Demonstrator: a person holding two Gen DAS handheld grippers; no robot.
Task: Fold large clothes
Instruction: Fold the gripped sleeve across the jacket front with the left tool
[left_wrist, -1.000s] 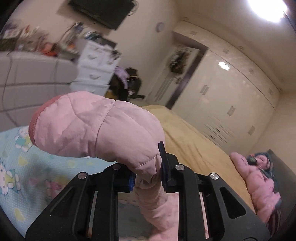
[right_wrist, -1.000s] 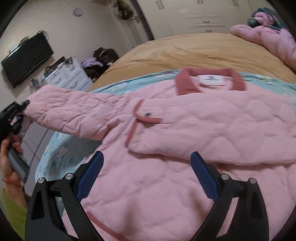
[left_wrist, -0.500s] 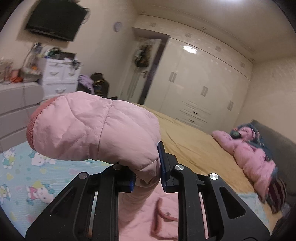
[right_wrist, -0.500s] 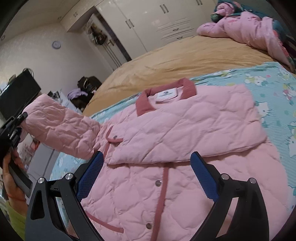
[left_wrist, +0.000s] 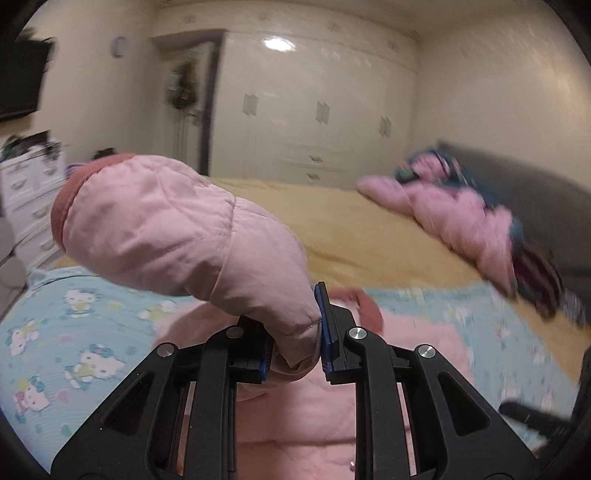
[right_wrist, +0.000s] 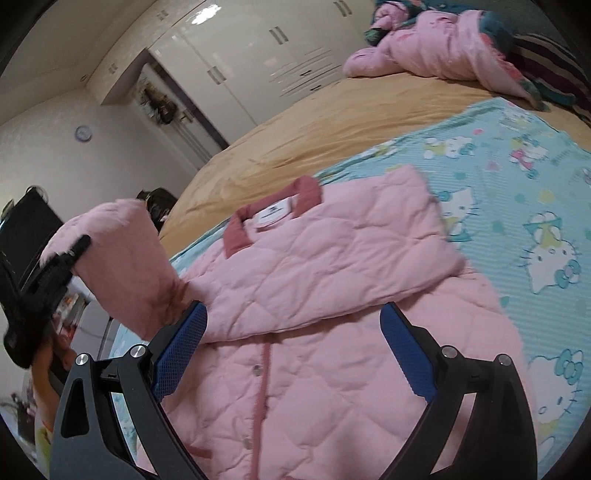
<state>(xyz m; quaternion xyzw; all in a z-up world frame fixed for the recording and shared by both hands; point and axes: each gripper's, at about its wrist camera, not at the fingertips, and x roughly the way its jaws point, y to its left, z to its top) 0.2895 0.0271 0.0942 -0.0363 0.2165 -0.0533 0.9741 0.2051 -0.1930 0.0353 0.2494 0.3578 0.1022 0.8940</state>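
Observation:
A pink quilted jacket lies front up on a Hello Kitty sheet, its dark pink collar toward the far side. One sleeve is folded across the chest. My left gripper is shut on the other sleeve and holds it lifted above the jacket; it also shows at the left of the right wrist view. My right gripper is open and empty, hovering over the jacket's button front.
A tan bedspread covers the far bed. A heap of pink and dark clothes lies near a dark headboard. White wardrobes, a doorway and a white drawer chest stand beyond the bed.
My left gripper has carried the sleeve up and to the right, over the jacket body. The right gripper view has drawn back a little, staying open above the jacket.

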